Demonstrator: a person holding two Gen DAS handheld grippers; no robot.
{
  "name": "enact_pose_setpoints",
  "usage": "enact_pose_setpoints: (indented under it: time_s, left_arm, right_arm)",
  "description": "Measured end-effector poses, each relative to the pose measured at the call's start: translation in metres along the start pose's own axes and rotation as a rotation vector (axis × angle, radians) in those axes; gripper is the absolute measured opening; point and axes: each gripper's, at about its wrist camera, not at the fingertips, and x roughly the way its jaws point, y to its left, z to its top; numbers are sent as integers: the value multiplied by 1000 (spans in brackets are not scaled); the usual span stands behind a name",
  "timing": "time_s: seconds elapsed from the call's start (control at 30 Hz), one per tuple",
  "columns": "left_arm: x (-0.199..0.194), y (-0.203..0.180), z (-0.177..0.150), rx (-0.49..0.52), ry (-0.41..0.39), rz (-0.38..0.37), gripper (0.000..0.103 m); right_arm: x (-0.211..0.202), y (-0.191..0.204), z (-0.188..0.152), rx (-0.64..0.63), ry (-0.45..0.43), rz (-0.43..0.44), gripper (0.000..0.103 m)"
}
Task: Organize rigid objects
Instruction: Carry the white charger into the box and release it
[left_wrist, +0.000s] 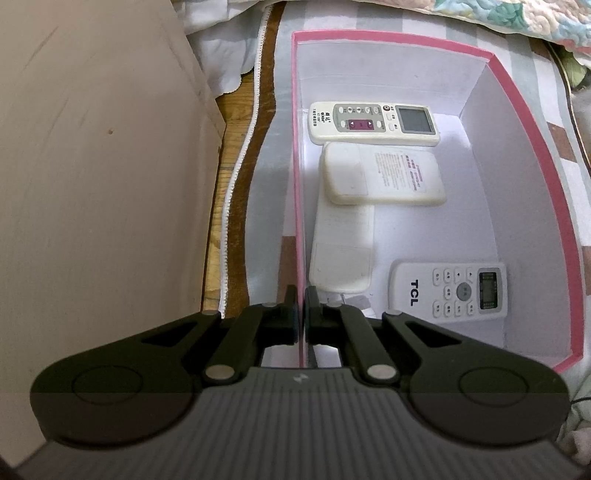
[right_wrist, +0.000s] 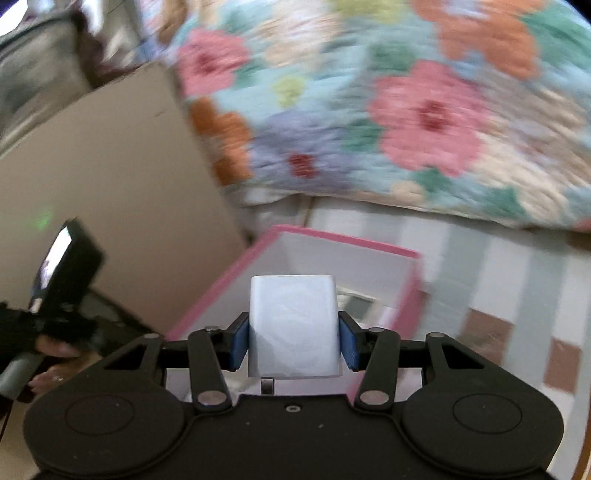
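- Left gripper (left_wrist: 302, 314): clenched on pink-rimmed box (left_wrist: 532, 155) wall at 6 o'clock, steadying it
- Right gripper (right_wrist: 294, 341): grasping white charger block (right_wrist: 293, 325), box at 12 o'clock, likely to join remotes

Right gripper (right_wrist: 293, 341) with blue-padded fingers (right_wrist: 239, 345) clamped on a white charger block (right_wrist: 293, 325), pink-rimmed box (right_wrist: 221, 288) beyond, floral quilt (right_wrist: 406, 110) behind, blurred
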Motion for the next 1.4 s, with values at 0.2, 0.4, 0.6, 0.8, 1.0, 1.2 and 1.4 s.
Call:
enact_pose_setpoints:
  time_s: [0.2,0.4,0.6,0.8,1.0,1.2,1.4]
  left_arm:
    - [0,1,-1,-9,-3,-7,2]
    - [2,7,0,-27,3,-29,2]
    - [4,9,-1,-40,6,-48,2]
    - [2,7,-3,-23,-2,-40,2]
    - [2,8,-3,-27,2,-42,2]
    - [2,6,-2,-28,4,-34,2]
    - [2,2,0,-19,13,-19,2]
  right_arm:
    - [80,39,16,-403,257,-44,54]
    - [133,55,-7,-708,458,11,54]
    - [156,63,-20,-798,552,38,54]
    - [172,55,-23,-771,595,54,54]
    - [137,41,-6,-592,475,135,66]
    - [70,22,22,-372,282,101,67]
    - [8,-12,28,-100,204,46,67]
